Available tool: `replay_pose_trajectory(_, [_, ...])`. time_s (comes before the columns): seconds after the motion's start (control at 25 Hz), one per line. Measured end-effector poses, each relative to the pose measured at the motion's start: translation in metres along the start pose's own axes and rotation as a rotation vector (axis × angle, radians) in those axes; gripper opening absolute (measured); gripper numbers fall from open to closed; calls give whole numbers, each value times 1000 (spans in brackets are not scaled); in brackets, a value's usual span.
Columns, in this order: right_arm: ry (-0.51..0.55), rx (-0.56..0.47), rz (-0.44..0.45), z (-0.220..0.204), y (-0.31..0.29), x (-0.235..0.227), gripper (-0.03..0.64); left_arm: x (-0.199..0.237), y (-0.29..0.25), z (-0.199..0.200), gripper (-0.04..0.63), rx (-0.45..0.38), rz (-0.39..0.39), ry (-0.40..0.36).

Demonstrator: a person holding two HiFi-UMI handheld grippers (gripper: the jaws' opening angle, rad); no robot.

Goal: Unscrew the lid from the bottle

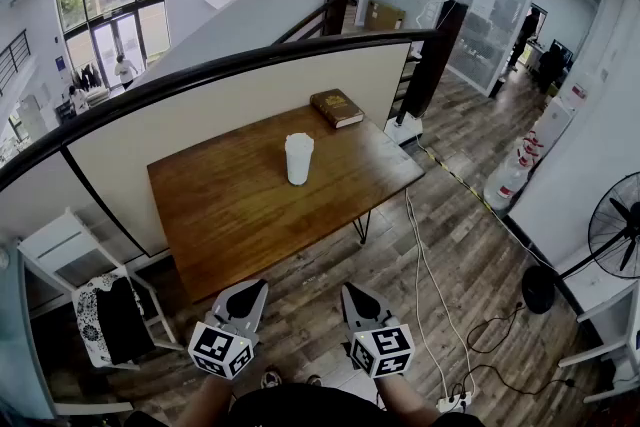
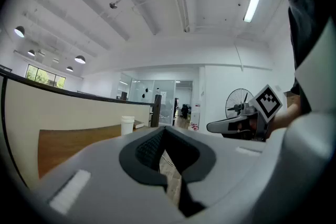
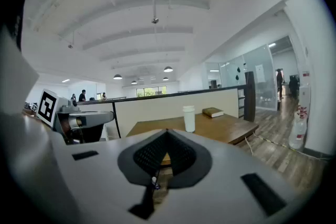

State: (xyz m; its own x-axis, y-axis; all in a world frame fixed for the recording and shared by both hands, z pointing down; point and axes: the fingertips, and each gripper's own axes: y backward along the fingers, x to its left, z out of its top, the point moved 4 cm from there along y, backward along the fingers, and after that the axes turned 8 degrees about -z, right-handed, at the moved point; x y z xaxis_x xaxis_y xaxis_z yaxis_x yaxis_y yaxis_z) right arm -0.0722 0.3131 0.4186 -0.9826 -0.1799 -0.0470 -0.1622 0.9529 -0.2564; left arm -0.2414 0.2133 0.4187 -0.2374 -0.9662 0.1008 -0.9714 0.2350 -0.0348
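By the look of it, the task has not started. The table (image 1: 230, 205) lies ahead of both grippers, well apart from them. The white bottle (image 1: 298, 165) stands upright on it, roughly in line with the gap between the two tools. Its lid (image 1: 299, 140) is on. The left gripper (image 1: 256, 288) and right gripper (image 1: 351, 292) hang side by side short of the table's near edge, tips aimed toward the bottle. Each has its jaws pressed together with nothing between them. Everything is left to do: close in, open the jaws, pinch the bottle's body with one tool, take the lid with the other, and twist it off.

The room is a large open office with a white ceiling. A wood-plank floor (image 1: 470, 255) runs under the grippers. A cream partition (image 1: 230, 110) with a dark rail stands beyond the table's far side. A fan (image 1: 618, 233) stands well off to the right gripper's right, and a white chair (image 1: 60, 250) to the left gripper's left. The tabletop is brown wood, bare but for the bottle and a book (image 1: 336, 107) lying beyond it, a little right. A pale cable (image 1: 425, 260) trails on the floor ahead of the right gripper.
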Motion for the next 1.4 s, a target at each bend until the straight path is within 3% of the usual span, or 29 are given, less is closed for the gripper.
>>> replay_pose_trajectory(0.36, [-23,-57,107,3,14,-21,-7,-32,-14,1,-2,2,33,-4])
replay_pose_trajectory(0.4, [-28,-62,131,3,14,-22,45,-36,-17,0,-2,1,27,-1])
replay_pose_trajectory(0.44, [-38,-59,155,3,14,-24,145,-40,-19,0,5,-2,21,5])
replay_pose_trajectory(0.48, [-48,-52,174,2,14,-25,179,-43,-21,-1,73,-4,17,12])
replay_pose_trajectory(0.52, [-53,-45,188,1,13,-27,179,-46,-23,-3,189,-2,15,19])
replay_pose_trajectory(0.56, [-52,-42,195,0,13,-28,179,-49,-24,-5,219,1,16,24])
replay_pose_trajectory(0.72, [-70,-68,207,3,8,-35,181,-48,-26,-15,219,22,45,42])
replay_pose_trajectory(0.88, [-143,-120,222,9,-4,-40,230,-33,-31,-25,219,45,58,64])
replay_pose_trajectory(1.12, [-89,-63,211,9,-52,-42,238,13,-55,-30,219,45,40,74])
replay_pose_trajectory(1.4, [-83,-31,137,26,-124,-51,238,84,-98,-24,221,74,-16,73])
